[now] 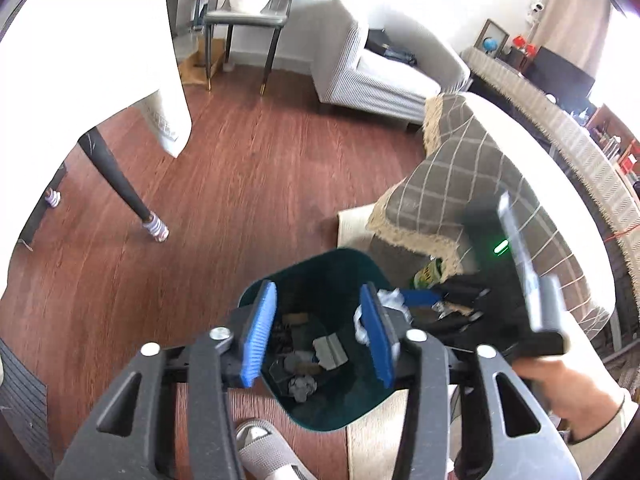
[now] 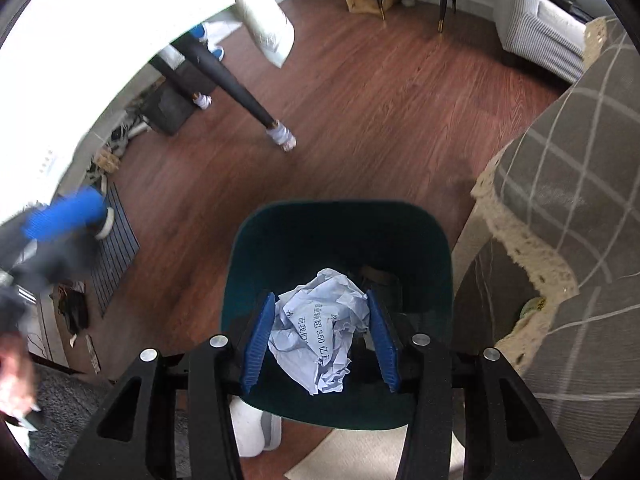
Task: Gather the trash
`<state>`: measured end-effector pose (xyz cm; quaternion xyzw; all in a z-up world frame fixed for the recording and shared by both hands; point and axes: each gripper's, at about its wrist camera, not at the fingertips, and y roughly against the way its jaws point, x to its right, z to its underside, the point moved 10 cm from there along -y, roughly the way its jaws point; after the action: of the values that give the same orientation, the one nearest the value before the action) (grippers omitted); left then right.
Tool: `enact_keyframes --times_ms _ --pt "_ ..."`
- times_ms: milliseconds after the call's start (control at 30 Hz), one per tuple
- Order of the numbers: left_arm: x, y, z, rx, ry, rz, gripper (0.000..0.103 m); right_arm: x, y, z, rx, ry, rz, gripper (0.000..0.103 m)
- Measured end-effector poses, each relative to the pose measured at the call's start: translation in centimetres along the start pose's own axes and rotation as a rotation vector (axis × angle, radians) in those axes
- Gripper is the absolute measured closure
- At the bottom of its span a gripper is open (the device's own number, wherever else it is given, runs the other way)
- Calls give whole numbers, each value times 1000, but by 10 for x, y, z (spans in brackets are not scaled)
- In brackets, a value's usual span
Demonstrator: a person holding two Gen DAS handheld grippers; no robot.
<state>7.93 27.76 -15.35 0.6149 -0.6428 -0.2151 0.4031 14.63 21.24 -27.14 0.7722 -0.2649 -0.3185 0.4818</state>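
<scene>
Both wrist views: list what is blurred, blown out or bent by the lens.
Left wrist view: the right gripper and hand smear with motion blur; the white tablecloth is blown out; the floor curves toward the rim. Right wrist view: the left gripper is a blue blur at the edge; the crumpled paper over the bin stays sharp, print legible.

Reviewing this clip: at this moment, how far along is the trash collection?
Done: several grey scraps already lie at the bottom of the dark green bin. In hand: the right gripper holds a crumpled printed paper over the bin's opening, not yet released. The left gripper is open and empty above the bin. Left: dropping the paper; whether a yellow-green item beside the bin is trash is unclear.
</scene>
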Motion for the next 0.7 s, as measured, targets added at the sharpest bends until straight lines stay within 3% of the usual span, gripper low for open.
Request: enact_keyframes --times_ms 200,567,700 --pt "11 20 -16 56 -14 4 64 0 -8 16 -40 22 39 40" --pt "31 51 -15 119 -69 -54 64 -11 17 22 20 85 26 40" --pt "28 71 -7 141 -49 -83 49 -18 46 17 84 104 30 40"
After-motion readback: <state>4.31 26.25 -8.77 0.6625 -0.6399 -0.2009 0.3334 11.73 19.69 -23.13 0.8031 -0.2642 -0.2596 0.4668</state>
